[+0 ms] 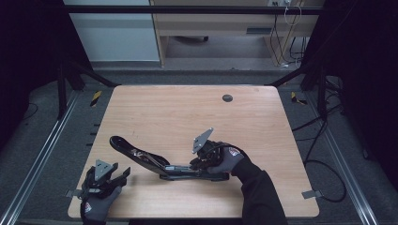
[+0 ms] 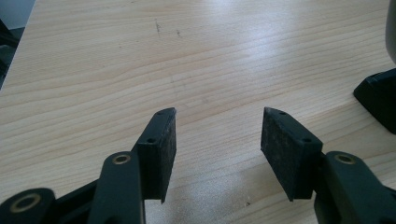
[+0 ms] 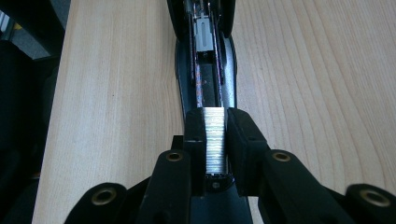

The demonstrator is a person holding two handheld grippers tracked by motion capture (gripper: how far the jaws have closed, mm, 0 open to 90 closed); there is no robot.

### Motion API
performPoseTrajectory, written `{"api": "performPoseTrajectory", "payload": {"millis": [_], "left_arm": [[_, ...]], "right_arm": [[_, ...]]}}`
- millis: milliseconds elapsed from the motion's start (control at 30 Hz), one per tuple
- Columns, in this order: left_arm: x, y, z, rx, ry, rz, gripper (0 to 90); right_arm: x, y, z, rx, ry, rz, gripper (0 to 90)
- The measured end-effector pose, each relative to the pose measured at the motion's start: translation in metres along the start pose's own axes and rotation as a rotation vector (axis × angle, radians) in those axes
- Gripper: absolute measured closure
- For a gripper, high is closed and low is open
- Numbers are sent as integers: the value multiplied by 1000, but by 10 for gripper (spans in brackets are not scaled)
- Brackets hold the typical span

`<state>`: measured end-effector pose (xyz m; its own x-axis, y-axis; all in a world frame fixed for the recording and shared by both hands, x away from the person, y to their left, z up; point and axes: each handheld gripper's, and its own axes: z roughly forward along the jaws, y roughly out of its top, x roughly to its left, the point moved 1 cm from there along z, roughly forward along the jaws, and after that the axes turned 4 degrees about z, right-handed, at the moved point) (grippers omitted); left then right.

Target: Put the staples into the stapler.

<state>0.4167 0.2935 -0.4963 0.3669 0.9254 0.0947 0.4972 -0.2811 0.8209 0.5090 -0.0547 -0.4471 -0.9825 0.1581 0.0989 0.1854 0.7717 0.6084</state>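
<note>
Right gripper view: jaws clamped on a staple strip [image 3: 215, 140] above the open stapler [image 3: 205, 70]. Left gripper [image 2: 217, 140] jaws apart over bare desk [image 2: 140, 56].

Overhead light is glaring pale off the table [image 2: 243, 28] ahead of the left gripper [image 2: 217, 133]. The staples [image 3: 215, 140] are gleaming between the right gripper's [image 3: 215, 149] blurring near jaws; surroundings are staying dark.

black stapler [image 1: 155, 161], silvery staples [image 3: 215, 140], pale woodgrain table [image 1: 187, 112]
</note>
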Motion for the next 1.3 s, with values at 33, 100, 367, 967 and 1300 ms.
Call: {"api": "performPoseTrajectory", "payload": {"millis": [33, 100, 367, 967, 1300], "left_arm": [[0, 0, 0, 0, 1, -1, 451], [0, 0, 0, 0, 0, -1, 451], [0, 0, 0, -1, 1, -1, 451], [0, 0, 0, 0, 3, 1, 451], [0, 0, 0, 0, 3, 2, 451]], "right_arm": [[0, 0, 0, 0, 1, 1, 784], [0, 0, 1, -4, -2, -2, 783], [0, 0, 1, -7, -2, -4, 784], [-1, 1, 1, 1, 18, -39, 784], [-1, 1, 1, 3, 15, -35, 784]]}}
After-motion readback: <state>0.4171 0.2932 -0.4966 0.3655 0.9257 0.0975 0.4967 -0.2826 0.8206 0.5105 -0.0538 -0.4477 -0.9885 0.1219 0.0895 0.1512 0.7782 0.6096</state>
